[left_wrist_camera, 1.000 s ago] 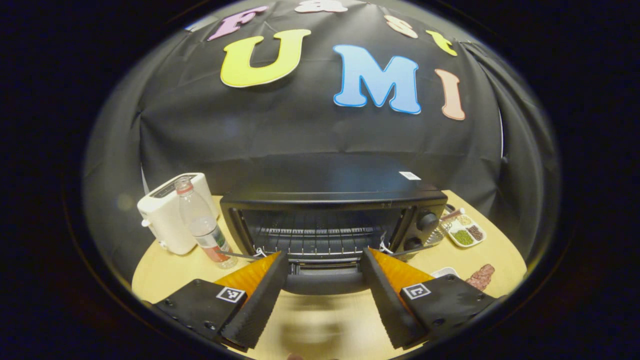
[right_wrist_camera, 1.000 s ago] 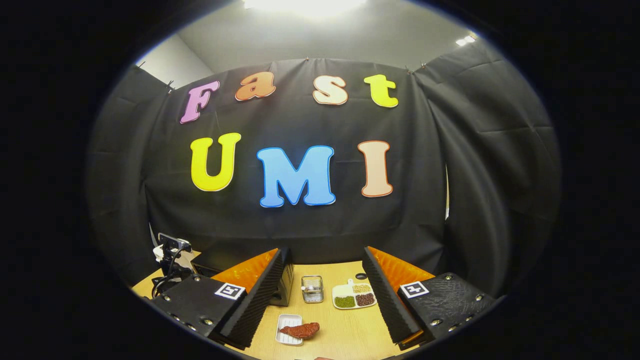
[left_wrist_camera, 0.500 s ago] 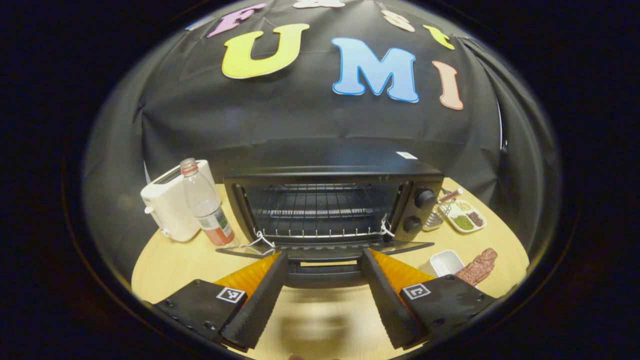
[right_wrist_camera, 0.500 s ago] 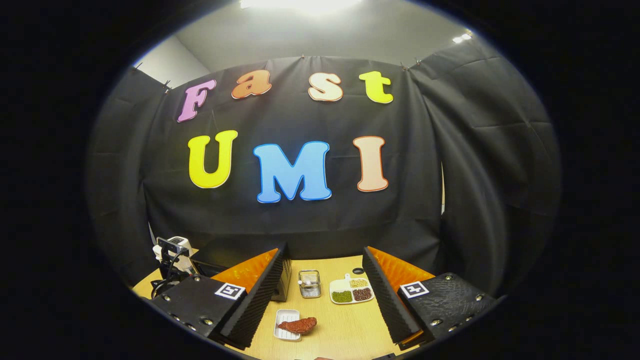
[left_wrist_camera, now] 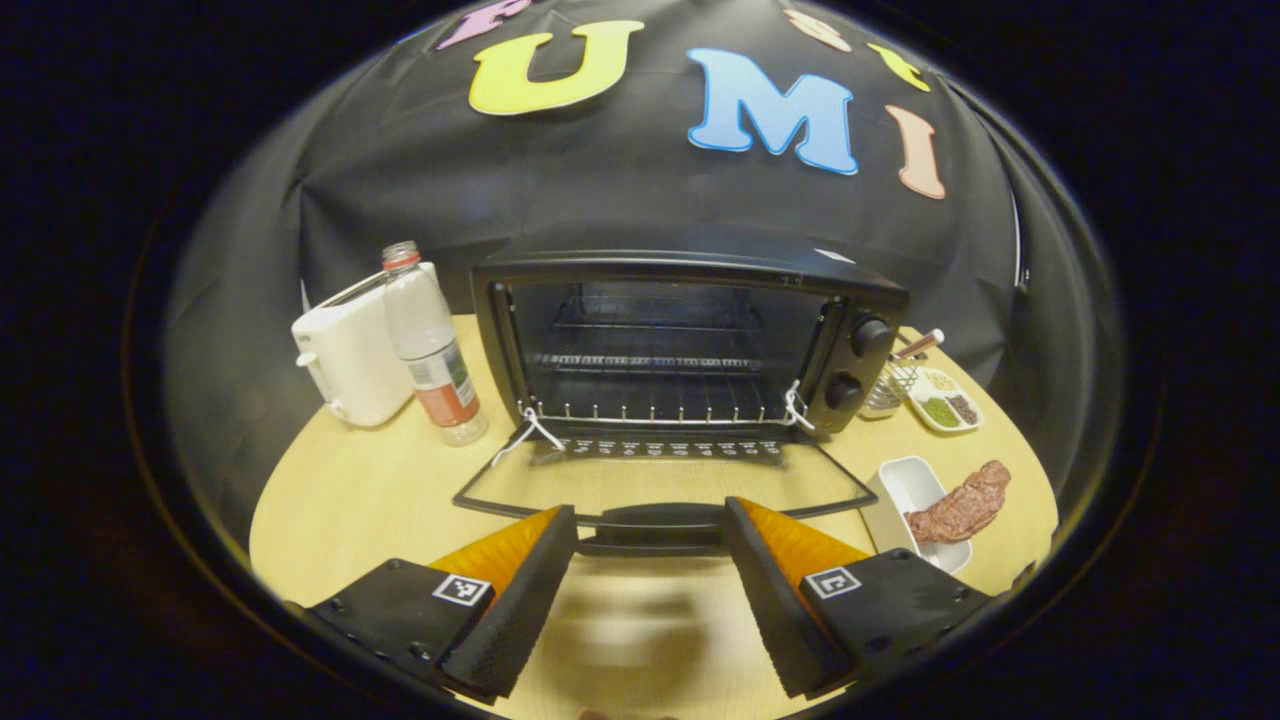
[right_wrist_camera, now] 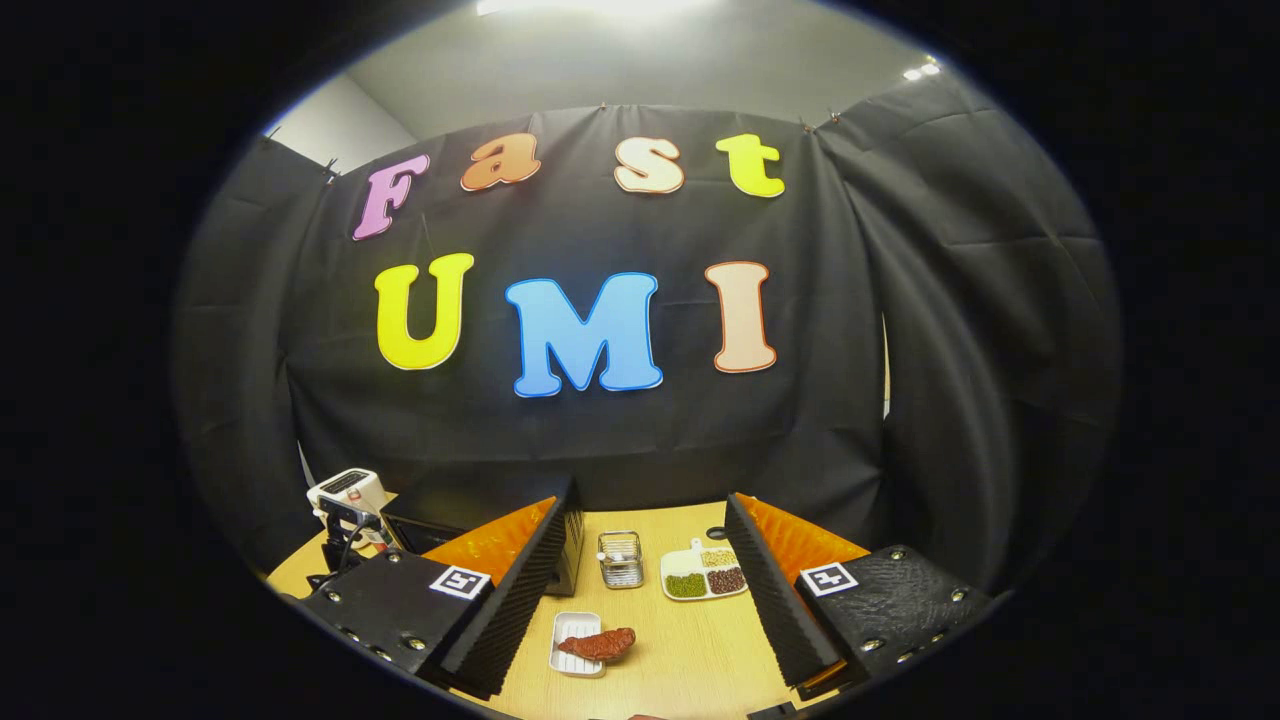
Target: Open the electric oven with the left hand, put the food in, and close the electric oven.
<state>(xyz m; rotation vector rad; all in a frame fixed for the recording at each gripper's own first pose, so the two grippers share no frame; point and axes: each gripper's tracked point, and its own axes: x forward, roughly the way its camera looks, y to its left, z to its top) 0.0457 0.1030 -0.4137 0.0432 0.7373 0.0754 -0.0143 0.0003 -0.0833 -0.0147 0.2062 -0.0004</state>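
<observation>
text: none legible | bottle [left_wrist_camera: 428,340] label: too blurred to read

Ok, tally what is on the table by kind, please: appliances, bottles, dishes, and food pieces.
Appliances: 2, the oven and the toaster
Bottles: 1, the bottle
Dishes: 2, the white tray and the divided plate
Food pieces: 1, the meat
Wire baskets: 1, the basket
Total: 7
</observation>
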